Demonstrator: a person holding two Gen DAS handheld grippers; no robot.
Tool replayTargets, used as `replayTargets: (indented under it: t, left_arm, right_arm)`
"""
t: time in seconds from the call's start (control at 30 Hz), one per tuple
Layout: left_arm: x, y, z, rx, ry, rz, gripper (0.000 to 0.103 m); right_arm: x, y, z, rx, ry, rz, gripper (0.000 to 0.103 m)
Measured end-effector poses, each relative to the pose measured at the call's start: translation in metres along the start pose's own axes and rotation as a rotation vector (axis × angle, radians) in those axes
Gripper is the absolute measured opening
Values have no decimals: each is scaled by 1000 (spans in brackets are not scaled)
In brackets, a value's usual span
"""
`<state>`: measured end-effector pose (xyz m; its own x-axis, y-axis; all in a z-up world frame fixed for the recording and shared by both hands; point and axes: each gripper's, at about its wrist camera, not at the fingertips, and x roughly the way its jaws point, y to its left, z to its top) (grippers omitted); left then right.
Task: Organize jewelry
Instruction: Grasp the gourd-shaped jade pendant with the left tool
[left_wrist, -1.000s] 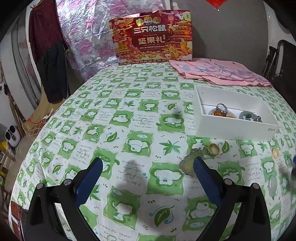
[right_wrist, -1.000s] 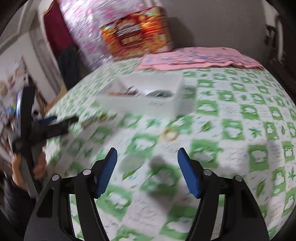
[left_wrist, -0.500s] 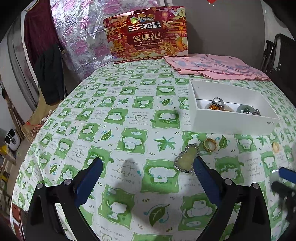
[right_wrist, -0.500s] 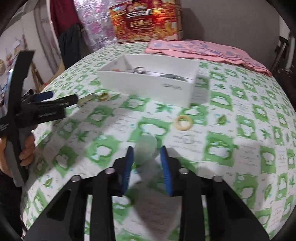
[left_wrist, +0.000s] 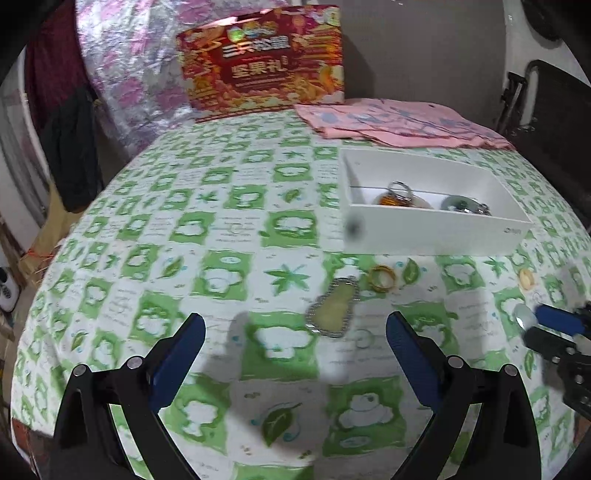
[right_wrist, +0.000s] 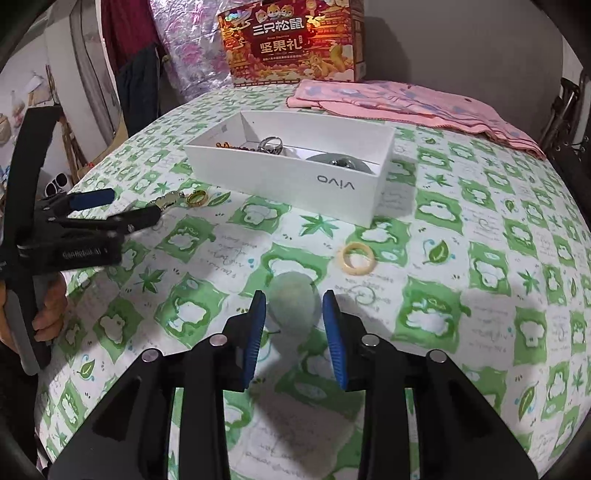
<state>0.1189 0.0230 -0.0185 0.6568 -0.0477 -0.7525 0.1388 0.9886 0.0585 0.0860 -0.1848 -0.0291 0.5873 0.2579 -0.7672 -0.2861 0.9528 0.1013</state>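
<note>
We see our right hand-held gripper (right_wrist: 294, 321) with its blue pads narrowed around a pale green oval pendant (right_wrist: 291, 308) that lies on the green-and-white worktop (right_wrist: 480, 229), though we cannot tell if the pads touch it. Just ahead lies a cream ring (right_wrist: 357, 258), and beyond it a white box (right_wrist: 295, 175) holding other jewelry. Our left hand-held gripper (left_wrist: 295, 347) hangs wide open, with a gourd-shaped pendant (left_wrist: 334, 307) and gold ring (left_wrist: 382, 278) ahead.

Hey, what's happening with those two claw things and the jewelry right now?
Left gripper open, empty. Right gripper closing around pale green oval stone, contact unclear. White box ahead; cream ring between them.
</note>
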Motion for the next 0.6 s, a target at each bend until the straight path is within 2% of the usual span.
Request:
replayTargets:
  t: [0.13, 0.17, 0.23, 0.27, 0.3, 0.33, 0.37, 0.6]
  left_arm:
    - [6, -15, 2, 73, -5, 1, 95]
    - [7, -18, 2, 85, -5, 1, 91]
    - [12, -22, 4, 109, 6, -18, 78]
    - [16, -22, 5, 109, 19, -31, 64]
    - [17, -20, 6, 95, 25, -78, 48]
    - [16, -18, 6, 85, 25, -95, 37]
    - [16, -18, 6, 83, 25, -107, 29]
    - [3, -23, -3, 84, 3, -103, 28]
  right_arm:
    - [0, 0, 0, -1, 1, 1, 31]
    - [0, 0, 0, -2, 2, -1, 31]
    - [0, 1, 0, -5, 3, -3, 31]
    - [0, 1, 0, -6, 3, -4, 31]
    - [0, 1, 0, -6, 3, -7, 31]
    - [1, 1, 0, -6, 2, -10, 24]
    - [1, 1, 0, -8, 2, -10, 24]
    - [-6, -1, -2, 2, -32, 1, 24]
